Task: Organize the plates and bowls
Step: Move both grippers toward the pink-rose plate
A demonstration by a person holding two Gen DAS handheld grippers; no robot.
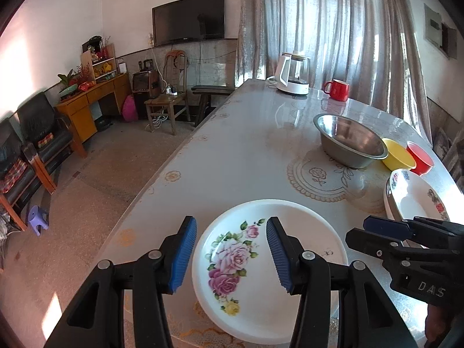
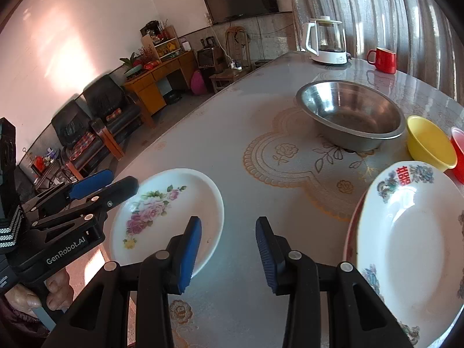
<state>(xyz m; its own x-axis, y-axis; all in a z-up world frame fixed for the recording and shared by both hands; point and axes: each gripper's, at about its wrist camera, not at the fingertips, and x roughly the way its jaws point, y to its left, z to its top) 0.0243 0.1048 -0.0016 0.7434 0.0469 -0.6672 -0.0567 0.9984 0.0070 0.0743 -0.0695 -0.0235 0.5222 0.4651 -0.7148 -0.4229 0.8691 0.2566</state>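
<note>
White rose plate sits on the bench under the released left hand-held gripper. Only the right view shows the right hand-held gripper empty, jaws apart, and the red-rimmed plate beneath the patterned plate, cut off.

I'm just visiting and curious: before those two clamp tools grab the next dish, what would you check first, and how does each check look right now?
1. Left gripper jaws empty: ok.
2. Right gripper jaws empty: ok, nothing between them.
3. Rose plate lies flat on the table: ok.
4. Rose plate's rim between left jaws: not ok, they hover above it.
5. Patterned plate sits on another dish: ok, though how many lie beneath, cannot tell.
6. Steel bowl is clear of both plates: ok.
</note>
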